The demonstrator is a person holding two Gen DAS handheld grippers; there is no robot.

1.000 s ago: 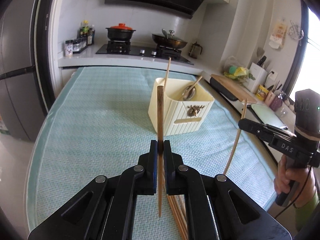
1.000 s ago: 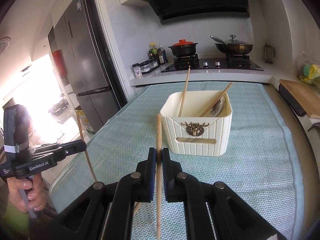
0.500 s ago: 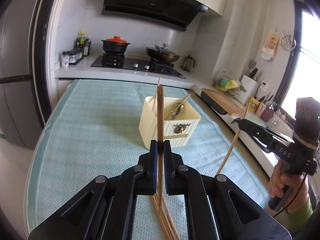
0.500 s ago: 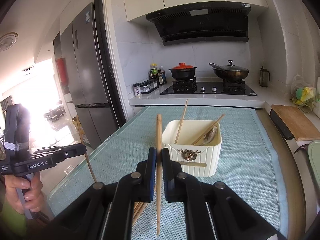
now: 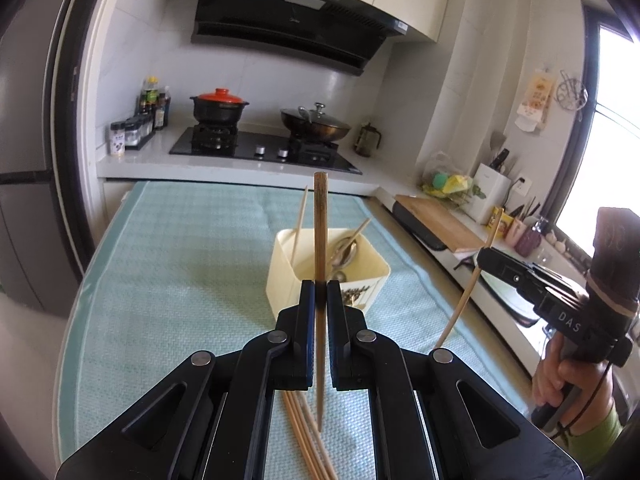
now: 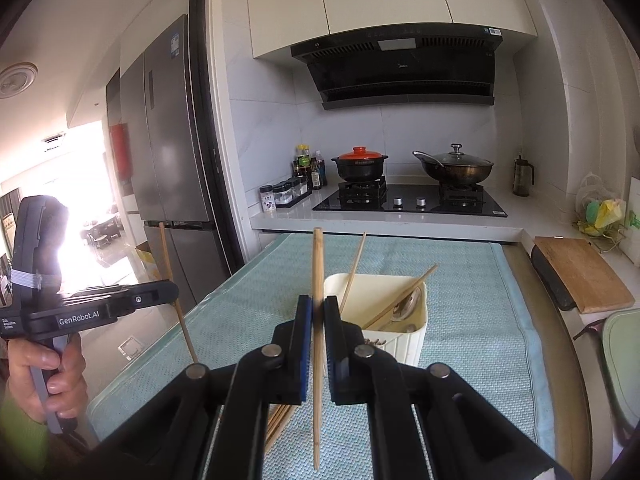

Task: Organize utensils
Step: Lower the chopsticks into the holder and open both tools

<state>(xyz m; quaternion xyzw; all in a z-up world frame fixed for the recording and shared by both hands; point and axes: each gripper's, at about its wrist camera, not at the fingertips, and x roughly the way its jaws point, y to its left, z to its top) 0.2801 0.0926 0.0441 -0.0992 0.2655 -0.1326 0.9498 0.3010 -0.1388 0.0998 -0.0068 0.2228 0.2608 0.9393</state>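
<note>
Both raised since the earlier frames: left gripper [image 5: 320,292] and right gripper [image 6: 318,308], each now seen higher above the cream utensil holder [image 5: 280,276], which sits lower and smaller in both views, its open top more exposed.

Nearest, in the left wrist view: left gripper pressed shut on a dark-tipped chopstick [image 5: 320,240], held upright, upper end above the holder's rim, lower end hanging clear of the teal table mat [image 5: 168,280]. Below it, nearer than the holder: loose chopsticks [image 5: 304,432] lying flat on the mat.

Nearest, in the right wrist view: right gripper clamped on a pale chopstick [image 6: 318,272], nearly upright, lower end free above the mat. Same loose bundle partly visible under the jaws, on the near side of the holder.

To the holder's right in the left wrist view: right gripper seen from the side, gripped by the right hand [image 5: 568,380], its chopstick slanting down toward the mat. To the holder's left in the right wrist view: left gripper seen from the side, gripped by the left hand [image 6: 48,376].

Inside the holder: a leaning chopstick [image 6: 354,268], a second chopstick [image 6: 404,296] and a metal spoon [image 6: 408,304].

Beyond the holder: gas hob [image 6: 408,202] carrying a red-lidded pot [image 6: 360,162] and a lidded wok [image 6: 454,166]; range hood [image 6: 400,68] above; refrigerator [image 6: 168,140] far left of the holder; wooden cutting board [image 6: 580,276] to its right.
</note>
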